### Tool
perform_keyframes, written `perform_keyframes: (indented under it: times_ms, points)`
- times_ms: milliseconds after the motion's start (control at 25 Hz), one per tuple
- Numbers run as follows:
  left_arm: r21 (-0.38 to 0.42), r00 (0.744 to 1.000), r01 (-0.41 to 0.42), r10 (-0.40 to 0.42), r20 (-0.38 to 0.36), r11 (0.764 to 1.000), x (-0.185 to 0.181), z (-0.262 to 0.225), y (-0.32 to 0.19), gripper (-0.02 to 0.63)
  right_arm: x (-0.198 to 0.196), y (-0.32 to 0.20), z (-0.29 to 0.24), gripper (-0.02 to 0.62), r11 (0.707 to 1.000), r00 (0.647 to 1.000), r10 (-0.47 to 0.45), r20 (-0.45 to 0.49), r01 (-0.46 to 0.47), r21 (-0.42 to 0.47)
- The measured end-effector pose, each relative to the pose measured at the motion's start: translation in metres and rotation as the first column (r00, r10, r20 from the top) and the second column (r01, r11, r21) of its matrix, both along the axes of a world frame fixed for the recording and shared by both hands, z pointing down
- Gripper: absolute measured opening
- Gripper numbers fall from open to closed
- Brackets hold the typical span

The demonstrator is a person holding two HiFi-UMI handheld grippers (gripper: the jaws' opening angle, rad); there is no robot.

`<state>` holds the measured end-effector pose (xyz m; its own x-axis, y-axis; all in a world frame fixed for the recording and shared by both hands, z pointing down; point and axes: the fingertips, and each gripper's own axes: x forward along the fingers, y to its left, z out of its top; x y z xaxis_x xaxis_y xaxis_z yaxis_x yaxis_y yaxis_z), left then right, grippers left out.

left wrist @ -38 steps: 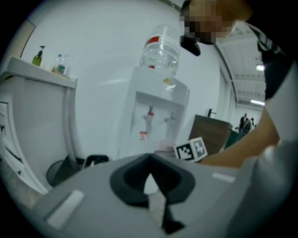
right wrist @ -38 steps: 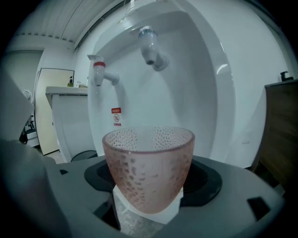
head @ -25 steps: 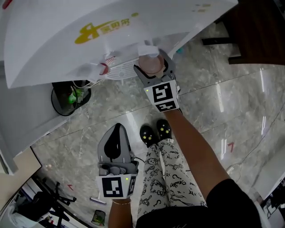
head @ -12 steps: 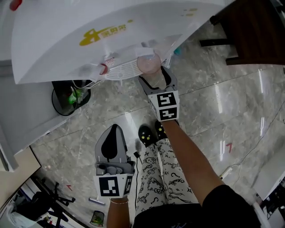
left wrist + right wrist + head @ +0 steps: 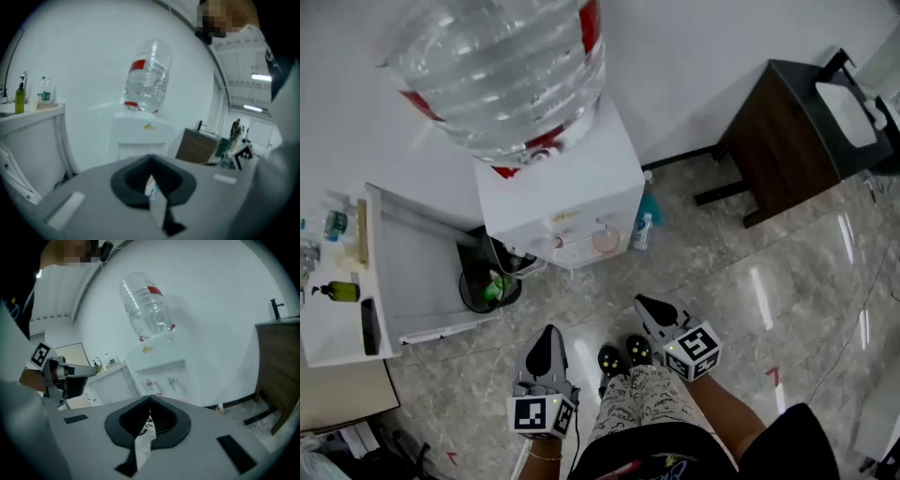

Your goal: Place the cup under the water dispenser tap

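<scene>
Against the wall at far left: white counter unit (image 5: 403, 272) carrying a dark green glass bottle (image 5: 336, 292) and smaller items too small to name. Storage only, no part in the job.

Item, floor gap between counter and dispenser: round black waste bin (image 5: 480, 292) with green rubbish inside, presumably tucked there to keep the walkway free.

Item, foreground: left grey two-jaw gripper (image 5: 548, 334) with its marker cube. Fingers are pressed together with nothing between them. It is held low in front of the person, idle by the look of it.

Item, centre: white box-shaped water dispenser (image 5: 581, 187), topped by an upturned clear plastic water bottle with red label bands (image 5: 502, 70). The pale pink round cup (image 5: 606, 241) sits upright in the front recess beneath the right-hand tap, with neither gripper touching it. Judged: the placement looks complete, with the cup set where the flow would fall.

Item, just right of the dispenser's base: small teal-and-white bottle (image 5: 643, 230) standing on the grey marbled floor (image 5: 787, 281).

Item, foreground: right grey two-jaw gripper (image 5: 643, 304). Fingers are likewise closed on nothing. It is aimed toward the dispenser but well apart from the cup, probably kept clear so nothing gets knocked.

Item, far right: dark brown wooden cabinet (image 5: 778, 122) against the wall.
</scene>
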<state>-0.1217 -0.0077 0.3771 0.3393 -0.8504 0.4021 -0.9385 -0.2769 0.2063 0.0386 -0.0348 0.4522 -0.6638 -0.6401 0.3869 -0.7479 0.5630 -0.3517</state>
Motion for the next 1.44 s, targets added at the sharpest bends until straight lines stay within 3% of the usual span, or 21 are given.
perform_keyframes:
  times_ms: [200, 400, 560, 760, 1040, 1200, 1440]
  points:
    - [0.146, 0.997, -0.073, 0.074, -0.002, 0.987, 0.017, -0.122, -0.014, -0.003, 0.017, 0.0, -0.154, 0.015, 0.985, 0.996, -0.052, 0.072, 0.039, 0.17]
    - [0.27, 0.989, -0.15, 0.14, 0.055, 0.951, 0.044, -0.185, -0.004, -0.003, 0.027, 0.024, -0.215, 0.015, 0.971, 0.991, -0.038, 0.125, 0.007, 0.24]
    - [0.322, 0.979, -0.187, 0.149, 0.138, 0.928, 0.051, -0.193, 0.007, -0.003, 0.033, 0.037, -0.223, 0.015, 0.969, 0.99, -0.05, 0.129, 0.017, 0.246]
    - [0.289, 0.984, -0.153, 0.118, 0.136, 0.945, 0.042, -0.177, 0.022, -0.003, 0.04, 0.045, -0.219, 0.014, 0.971, 0.993, -0.048, 0.104, 0.022, 0.237]
    - [0.298, 0.979, -0.153, 0.103, 0.177, 0.942, 0.033, -0.18, 0.029, -0.003, 0.027, 0.044, -0.223, 0.014, 0.968, 0.991, -0.078, 0.11, 0.049, 0.244]
    - [0.3, 0.993, -0.075, 0.043, 0.112, 0.951, 0.017, -0.181, 0.031, -0.003, 0.018, 0.043, -0.223, 0.015, 0.965, 0.991, -0.097, 0.095, 0.071, 0.254]
    - [0.357, 0.986, -0.032, -0.03, 0.166, 0.933, -0.007, -0.198, 0.032, -0.003, 0.017, 0.049, -0.222, 0.015, 0.967, 0.991, -0.093, 0.092, 0.067, 0.246]
